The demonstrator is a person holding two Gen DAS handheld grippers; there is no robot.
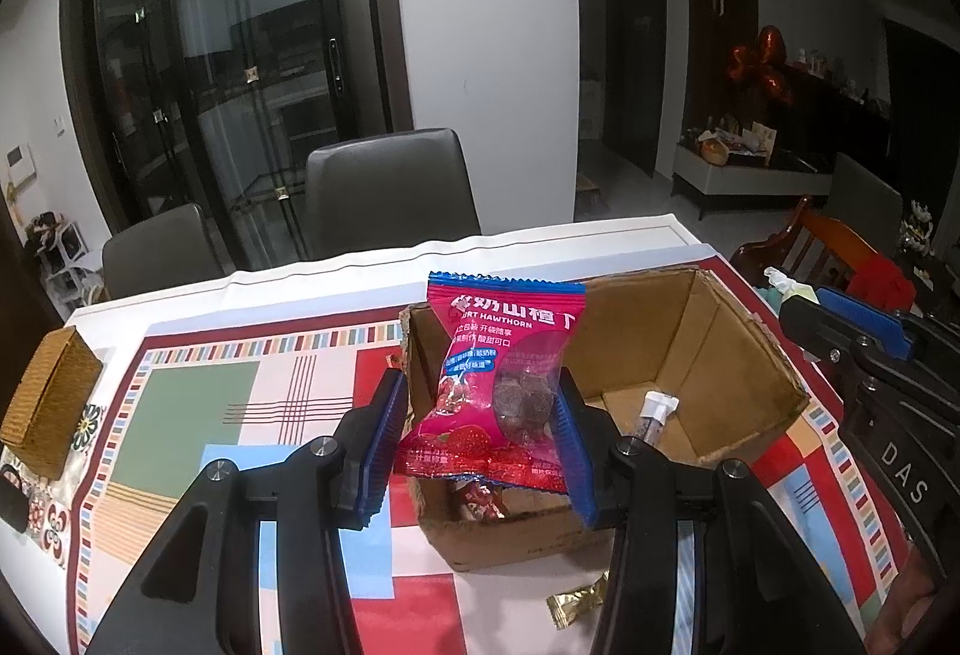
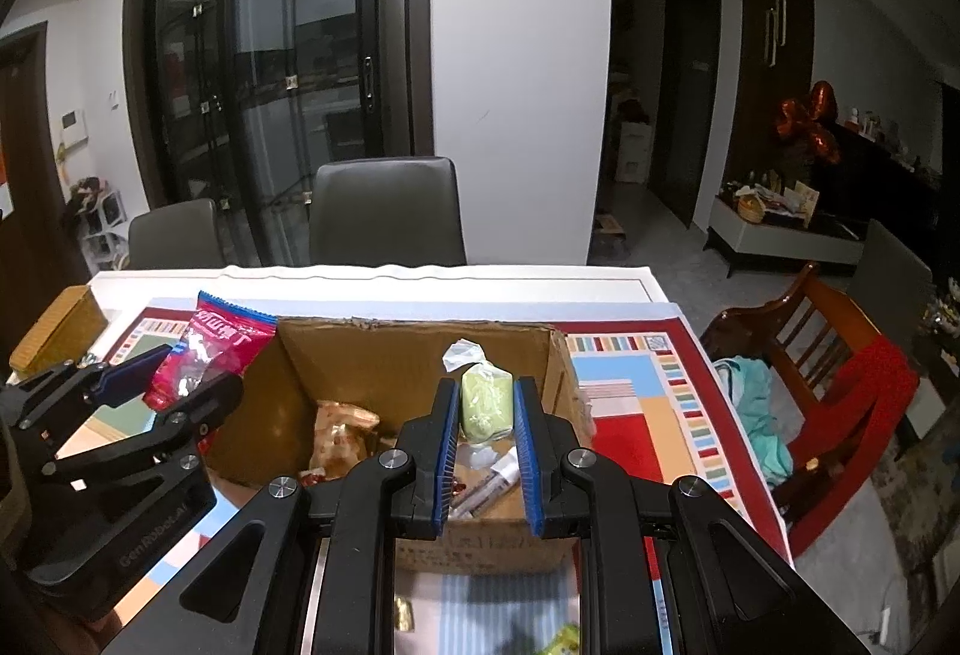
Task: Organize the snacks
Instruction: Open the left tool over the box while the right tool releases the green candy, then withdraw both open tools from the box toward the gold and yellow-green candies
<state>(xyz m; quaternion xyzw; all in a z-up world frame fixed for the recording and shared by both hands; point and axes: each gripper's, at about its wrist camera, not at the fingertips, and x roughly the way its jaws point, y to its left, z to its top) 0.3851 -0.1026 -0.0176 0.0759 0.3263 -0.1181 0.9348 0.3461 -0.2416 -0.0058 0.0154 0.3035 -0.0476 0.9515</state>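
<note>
My left gripper (image 1: 477, 430) is shut on a pink hawthorn snack bag (image 1: 501, 379) and holds it upright over the left part of an open cardboard box (image 1: 738, 355). The bag also shows in the right wrist view (image 2: 210, 349). My right gripper (image 2: 485, 436) is shut on a pale green wrapped sweet (image 2: 486, 400) and holds it above the box (image 2: 384, 361). The right gripper also shows at the right edge of the left wrist view (image 1: 840, 319). Inside the box lie a white tube (image 1: 651, 415), a red wrapper (image 1: 480, 499) and an orange packet (image 2: 342, 433).
A gold wrapped candy (image 1: 576, 601) lies on the patterned tablecloth (image 1: 198, 403) in front of the box. A woven basket (image 1: 48, 409) stands at the far left. Grey chairs (image 1: 390, 193) stand behind the table, and a wooden chair (image 2: 840, 373) to the right.
</note>
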